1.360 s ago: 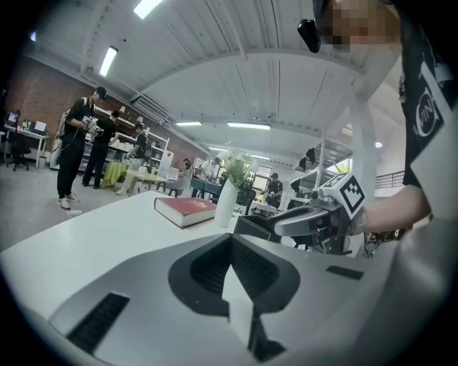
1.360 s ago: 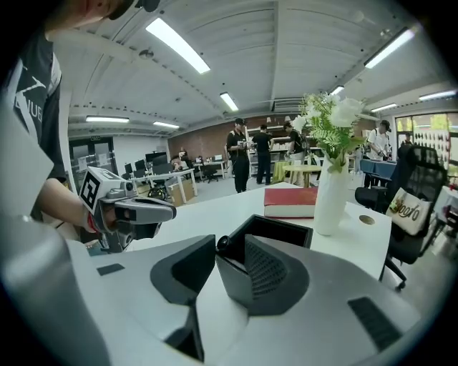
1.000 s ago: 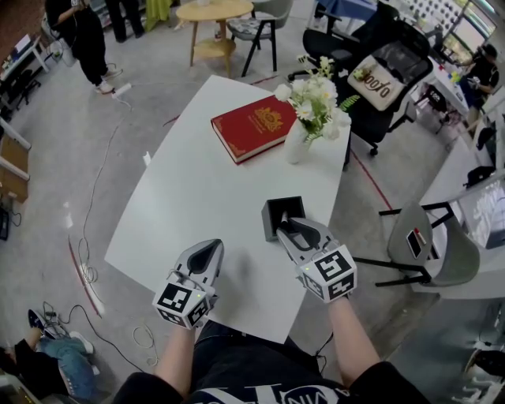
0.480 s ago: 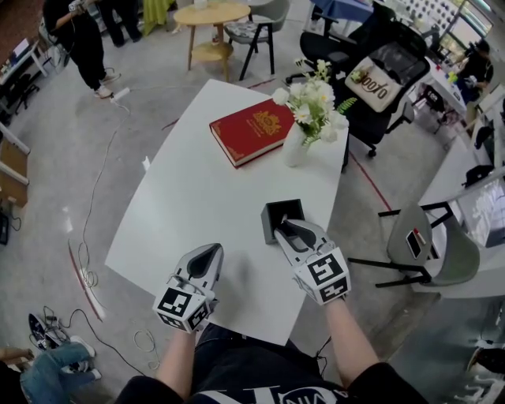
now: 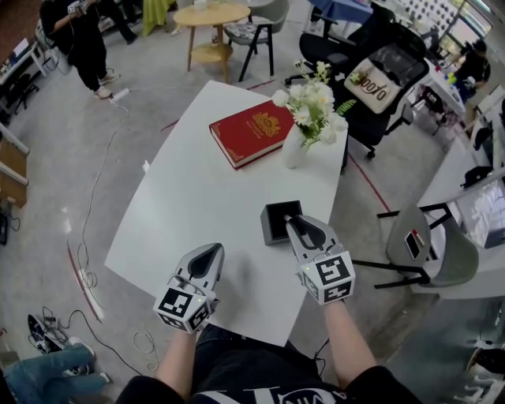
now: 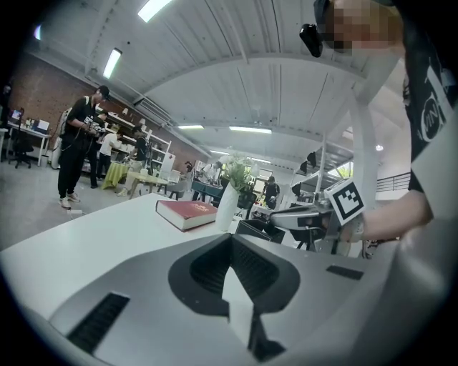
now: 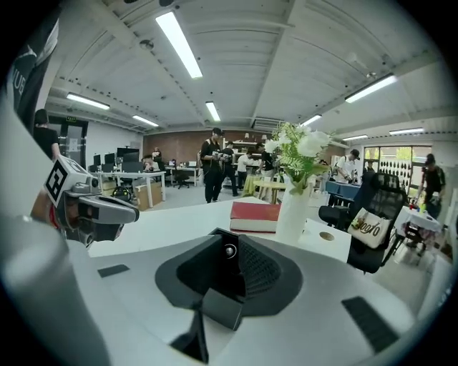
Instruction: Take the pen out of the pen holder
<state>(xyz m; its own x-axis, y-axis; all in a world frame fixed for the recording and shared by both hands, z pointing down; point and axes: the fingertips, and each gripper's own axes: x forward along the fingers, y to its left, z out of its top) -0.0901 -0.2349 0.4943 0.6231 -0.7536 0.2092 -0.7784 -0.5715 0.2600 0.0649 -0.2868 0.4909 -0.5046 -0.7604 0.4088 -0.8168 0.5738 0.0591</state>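
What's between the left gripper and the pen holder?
Nothing but bare table. The head view shows an empty stretch from the left gripper to the pen holder.

Grey concrete floor (image 5: 158,95) all round, cables (image 5: 85,276) trailing across it, a red tape line (image 5: 371,180) at the right; the white table (image 5: 189,197) sits mid-room; beyond it a round wooden table (image 5: 213,12), a dark-legged chair (image 5: 264,31) beside it; a black office chair (image 5: 394,59) (printed cushion on it) far right; a grey chair (image 5: 430,248) nearer; brick wall (image 6: 43,93) at the back; strip lights (image 7: 182,43) burning overhead; windows (image 7: 390,159) bright.
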